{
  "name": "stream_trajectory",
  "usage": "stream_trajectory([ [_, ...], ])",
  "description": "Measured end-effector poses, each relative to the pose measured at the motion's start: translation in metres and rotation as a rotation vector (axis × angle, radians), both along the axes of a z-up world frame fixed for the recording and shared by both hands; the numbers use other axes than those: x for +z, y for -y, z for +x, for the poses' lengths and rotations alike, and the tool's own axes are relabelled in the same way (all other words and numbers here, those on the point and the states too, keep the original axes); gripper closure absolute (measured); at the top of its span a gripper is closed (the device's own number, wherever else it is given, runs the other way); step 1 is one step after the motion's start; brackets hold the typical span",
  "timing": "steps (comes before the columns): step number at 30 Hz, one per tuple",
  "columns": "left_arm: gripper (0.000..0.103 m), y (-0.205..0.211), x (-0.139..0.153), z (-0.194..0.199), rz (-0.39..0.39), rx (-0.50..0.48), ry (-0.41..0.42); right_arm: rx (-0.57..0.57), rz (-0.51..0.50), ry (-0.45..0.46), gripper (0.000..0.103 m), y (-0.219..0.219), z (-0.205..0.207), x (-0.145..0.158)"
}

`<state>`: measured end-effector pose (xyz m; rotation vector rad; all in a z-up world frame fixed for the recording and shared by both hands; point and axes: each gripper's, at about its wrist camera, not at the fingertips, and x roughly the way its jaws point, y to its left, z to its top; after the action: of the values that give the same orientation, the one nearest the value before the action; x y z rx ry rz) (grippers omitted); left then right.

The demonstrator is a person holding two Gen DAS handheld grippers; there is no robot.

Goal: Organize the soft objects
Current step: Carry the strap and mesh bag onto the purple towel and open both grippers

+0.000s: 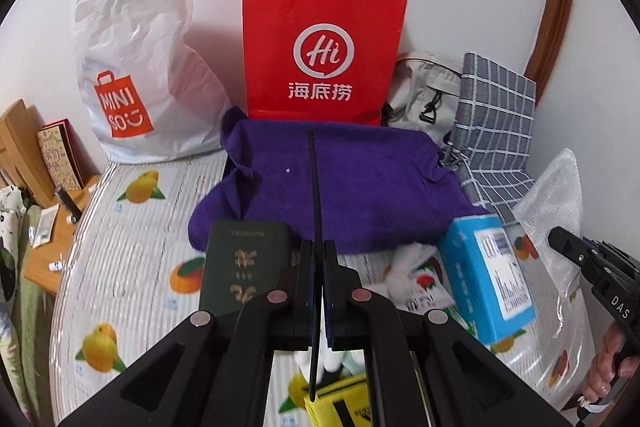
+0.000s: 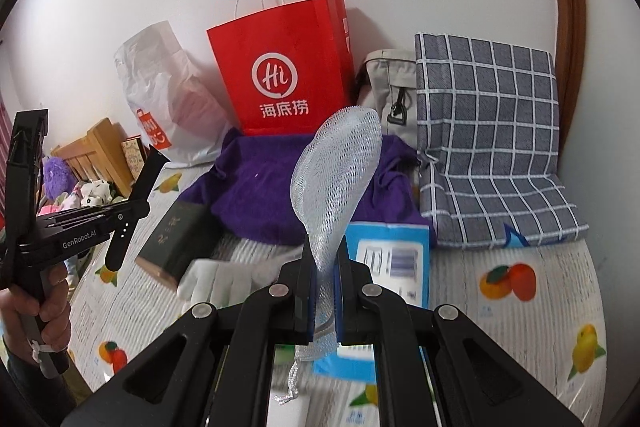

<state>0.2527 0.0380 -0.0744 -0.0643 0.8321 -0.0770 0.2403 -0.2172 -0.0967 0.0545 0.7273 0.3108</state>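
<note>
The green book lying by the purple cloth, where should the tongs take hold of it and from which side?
Grip the green book at its near corner, coming from the front. It lies tilted with its far end on the purple cloth, so the near end's page edge faces out and can be pinched across its thickness. Both tongs are full now: the left tongs hold a black strap, the right tongs a mesh bag.

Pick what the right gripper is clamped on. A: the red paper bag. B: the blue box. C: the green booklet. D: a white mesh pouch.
D: in the right wrist view the right gripper has its jaws closed on the white mesh pouch, which stands up between them, clear of the bed.
</note>
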Motion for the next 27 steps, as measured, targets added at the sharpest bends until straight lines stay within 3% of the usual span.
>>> stream_trajectory([
  [10,0.099,-0.005,-0.006,0.050,0.002,0.006,-0.012,0.011,0.004,-0.028,0.096,-0.011,0.057,-0.008],
  [27,0.099,0.007,-0.028,0.144,0.029,-0.006,-0.060,0.047,-0.021,-0.097,0.096,-0.028,0.151,-0.048],
])
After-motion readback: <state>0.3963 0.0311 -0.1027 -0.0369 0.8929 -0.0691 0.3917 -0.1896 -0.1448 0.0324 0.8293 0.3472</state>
